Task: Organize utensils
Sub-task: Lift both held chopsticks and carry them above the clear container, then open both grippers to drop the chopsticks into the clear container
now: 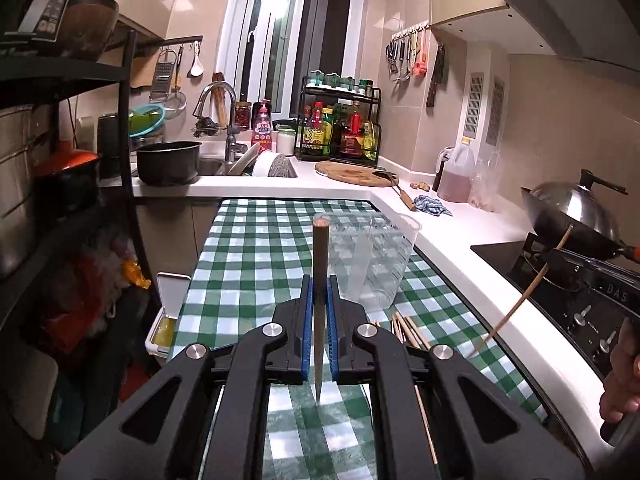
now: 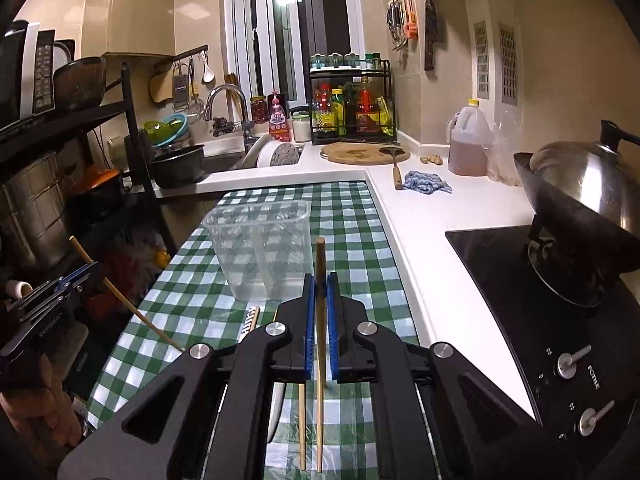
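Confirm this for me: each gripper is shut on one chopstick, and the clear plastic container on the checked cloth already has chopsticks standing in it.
One thing is wrong: the clear plastic container holds no chopsticks; the right wrist view shows only its inner dividers. The rest stands: the left gripper is shut on a chopstick, the right gripper on another chopstick, and the container stands on the checked cloth.

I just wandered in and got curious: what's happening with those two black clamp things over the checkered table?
A person is sorting utensils with a hand-held gripper in each hand. The left gripper is shut on one chopstick, the right gripper on another chopstick. Both are held above the checkered tablecloth, near a clear plastic holder. More loose chopsticks lie on the cloth.
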A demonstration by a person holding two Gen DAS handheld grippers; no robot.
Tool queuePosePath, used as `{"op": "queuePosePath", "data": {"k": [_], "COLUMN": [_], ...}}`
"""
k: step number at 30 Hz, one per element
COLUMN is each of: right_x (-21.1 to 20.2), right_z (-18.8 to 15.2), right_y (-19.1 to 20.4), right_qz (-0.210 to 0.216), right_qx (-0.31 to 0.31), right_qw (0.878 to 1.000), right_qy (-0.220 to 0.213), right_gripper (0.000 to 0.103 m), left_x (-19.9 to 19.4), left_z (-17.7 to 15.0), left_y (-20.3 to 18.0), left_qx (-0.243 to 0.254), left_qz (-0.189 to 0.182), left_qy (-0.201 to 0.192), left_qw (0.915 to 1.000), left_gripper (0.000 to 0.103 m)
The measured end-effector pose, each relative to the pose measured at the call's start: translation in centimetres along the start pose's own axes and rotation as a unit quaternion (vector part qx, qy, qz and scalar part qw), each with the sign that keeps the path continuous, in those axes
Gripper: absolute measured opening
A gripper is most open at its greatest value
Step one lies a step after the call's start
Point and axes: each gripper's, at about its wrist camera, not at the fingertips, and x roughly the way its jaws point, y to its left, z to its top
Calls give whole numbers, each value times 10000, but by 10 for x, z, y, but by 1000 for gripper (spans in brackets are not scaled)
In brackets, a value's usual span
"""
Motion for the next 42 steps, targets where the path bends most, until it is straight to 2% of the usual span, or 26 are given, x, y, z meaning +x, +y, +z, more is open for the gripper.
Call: {"op": "queuePosePath", "data": {"k": [3, 8, 13, 15, 23, 26, 30, 36, 42], "right_x": [-1, -2, -4, 0, 19, 33, 69, 120, 153], "right_z": [14, 43, 78, 96, 164, 175, 172, 151, 126], "right_y": [-1, 1, 2, 5, 21, 23, 20, 23, 21], "right_qz": [89, 203, 310, 402, 637, 665, 692, 669, 703], "right_qx": [49, 64, 83, 116, 84, 95, 193, 84, 31], "right_qw": [9999, 9997, 9989, 9982, 9936, 9928, 9937, 9964, 9975], "right_qy": [-2, -85, -342, -423, -928, -994, -863, -517, -95], "right_gripper": [6, 6, 6, 6, 6, 6, 6, 6, 6], "left_x": [2, 8, 10, 14, 28, 42, 81, 143, 172], "left_z": [15, 44, 81, 99, 186, 202, 200, 165, 138], "left_y": [2, 16, 31, 34, 25, 16, 7, -2, 0], "left_qx": [-8, -163, -269, -339, -262, -188, -163, -62, -68], "left_qz": [-4, -165, -278, -363, -453, -492, -554, -563, -591], "left_qy": [132, 576, 626, 578, -29, -144, 74, 710, 1110], "left_qw": [9999, 9981, 9973, 9971, 9986, 9985, 9983, 9959, 9920], "left_gripper": [7, 7, 7, 7, 7, 7, 7, 7, 7]}}
